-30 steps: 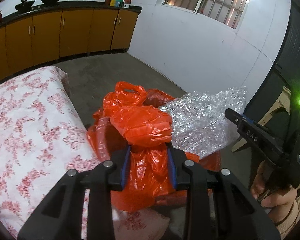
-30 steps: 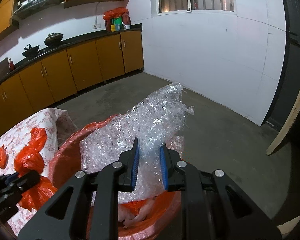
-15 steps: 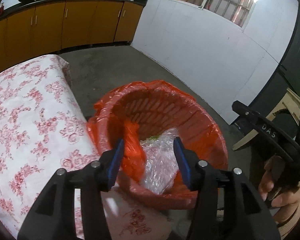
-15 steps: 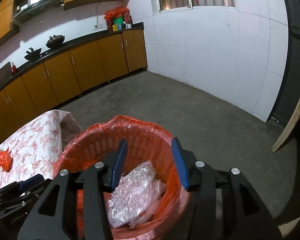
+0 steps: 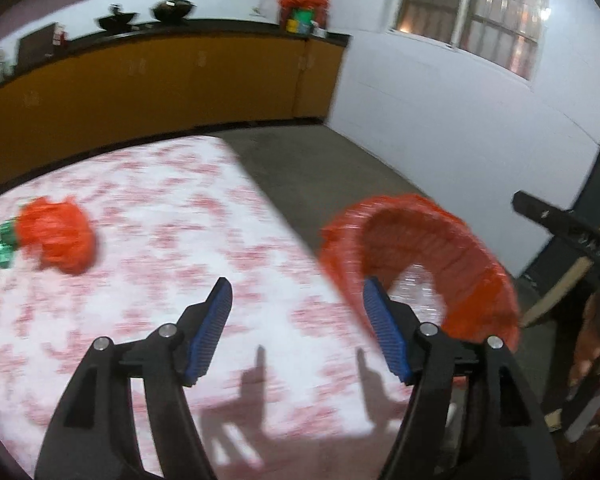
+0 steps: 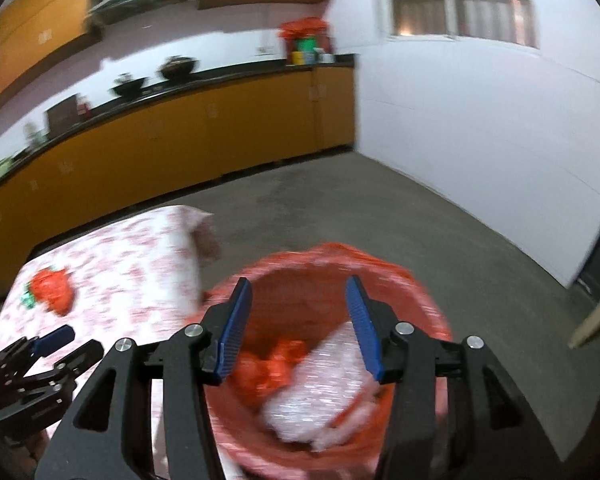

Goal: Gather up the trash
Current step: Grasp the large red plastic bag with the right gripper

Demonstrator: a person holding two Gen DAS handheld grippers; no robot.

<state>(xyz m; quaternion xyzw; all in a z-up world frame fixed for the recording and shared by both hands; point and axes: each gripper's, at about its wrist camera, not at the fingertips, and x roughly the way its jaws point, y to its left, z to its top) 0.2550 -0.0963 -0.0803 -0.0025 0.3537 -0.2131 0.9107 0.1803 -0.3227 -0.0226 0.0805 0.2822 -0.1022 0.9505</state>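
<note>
Both tongs, left (image 5: 296, 300) and right (image 6: 298, 298), spread empty; bubble wrap (image 6: 320, 376) seemingly lies slantwise in bin (image 6: 428, 312).

Bin (image 6: 416, 280) right of table (image 6: 132, 264); bag (image 5: 56, 236) on table.

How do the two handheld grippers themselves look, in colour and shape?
Both the left gripper and the right gripper have angular black plastic frames with triangular cutouts, silver bolts, and ribbed blue finger pads. No cables show.
</note>
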